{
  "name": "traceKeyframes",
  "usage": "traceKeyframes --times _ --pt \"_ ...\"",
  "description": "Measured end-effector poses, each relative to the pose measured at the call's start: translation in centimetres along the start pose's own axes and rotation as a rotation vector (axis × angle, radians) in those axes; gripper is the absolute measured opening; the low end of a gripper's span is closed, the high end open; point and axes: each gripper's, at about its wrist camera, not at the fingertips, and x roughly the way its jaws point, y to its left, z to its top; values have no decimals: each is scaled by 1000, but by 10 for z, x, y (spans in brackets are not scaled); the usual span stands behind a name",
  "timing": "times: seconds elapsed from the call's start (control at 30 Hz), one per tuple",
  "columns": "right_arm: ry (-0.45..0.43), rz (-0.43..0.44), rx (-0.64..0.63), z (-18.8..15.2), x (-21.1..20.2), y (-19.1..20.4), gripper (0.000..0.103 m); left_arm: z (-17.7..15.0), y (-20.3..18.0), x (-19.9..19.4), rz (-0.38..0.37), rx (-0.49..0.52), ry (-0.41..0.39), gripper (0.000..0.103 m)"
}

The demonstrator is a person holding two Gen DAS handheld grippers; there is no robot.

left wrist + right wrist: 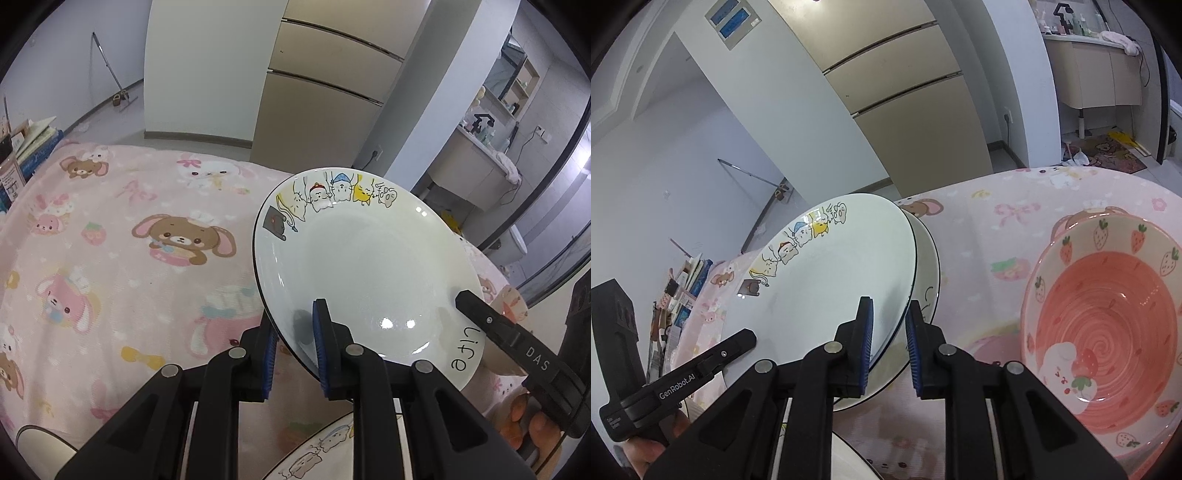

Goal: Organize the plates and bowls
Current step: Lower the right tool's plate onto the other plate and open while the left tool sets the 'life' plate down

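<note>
The plate [369, 266], tilted, is pinched at its near rim by the left gripper [294, 350] angled down over the pink cloth [110, 258]. In the right view, the right gripper [889, 347] clamps its opposite edge; one pink bowl [1108, 325] sits to its right.

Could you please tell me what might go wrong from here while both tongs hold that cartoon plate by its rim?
1. The white cartoon plate hangs tilted, held only by thin rim pinches from the left tongs and right tongs; uneven motion could let it slip.
2. Another white dish lies just behind it; lowering carelessly could knock them together.
3. The pink strawberry bowl sits near the right tongs.
</note>
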Motion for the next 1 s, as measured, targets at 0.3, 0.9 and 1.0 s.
traceKeyframes --times 0.3,0.9,1.0 --pt "25 -33 -48 0 2 10 20 -2 -3 7 33 -9 26 23" --pt "37 -138 -142 -8 2 18 22 -10 -18 7 99 79 -29 26" --pt "48 -155 -168 -11 4 20 24 -11 -18 7 100 86 -30 27"
